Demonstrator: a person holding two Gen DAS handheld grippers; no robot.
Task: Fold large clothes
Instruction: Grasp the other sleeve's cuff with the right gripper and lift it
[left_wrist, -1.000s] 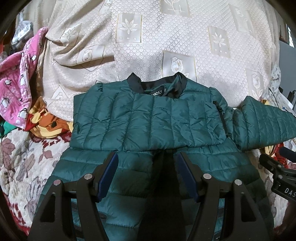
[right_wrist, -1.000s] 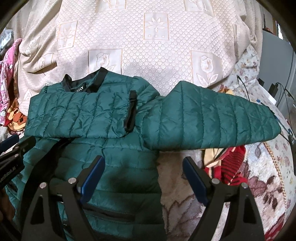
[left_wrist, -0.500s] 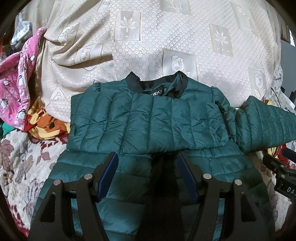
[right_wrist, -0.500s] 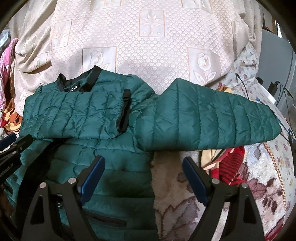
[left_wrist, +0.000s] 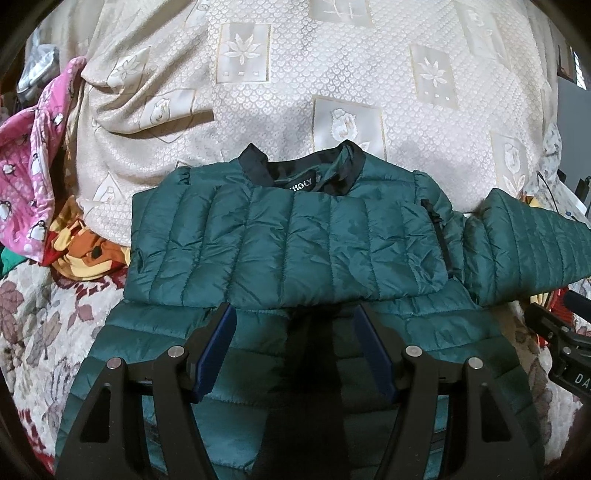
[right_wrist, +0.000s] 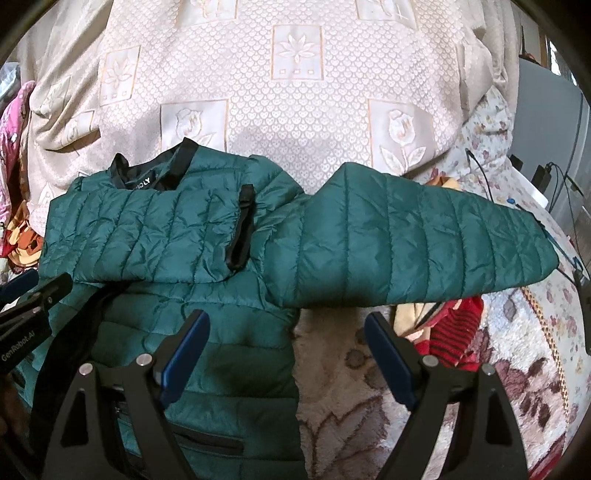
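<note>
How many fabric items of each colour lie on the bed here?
Green: 1, the puffer jacket
Cream: 1, the patterned bedspread
Pink: 1, the penguin-print cloth
Orange-yellow: 1, the crumpled cloth
Red striped: 1, the knit garment
Total: 5

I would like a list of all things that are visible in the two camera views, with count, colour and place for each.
jacket: one, dark green with black collar, in the middle on the bed; one sleeve folded across the chest, the other sleeve stretched out to the side.
bedspread: one, cream with flower squares, behind and under the jacket.
blanket: one, pale with brown leaf pattern, nearest the cameras under the jacket's lower part.
pink cloth: one, pink with penguin print, far left.
orange and yellow cloth: one, below the pink cloth.
red striped cloth: one, under the stretched sleeve.
cables: several, black, far right.
left gripper: one, black with blue pads, open above the jacket.
right gripper: one, same colours, open above the jacket's edge.
</note>
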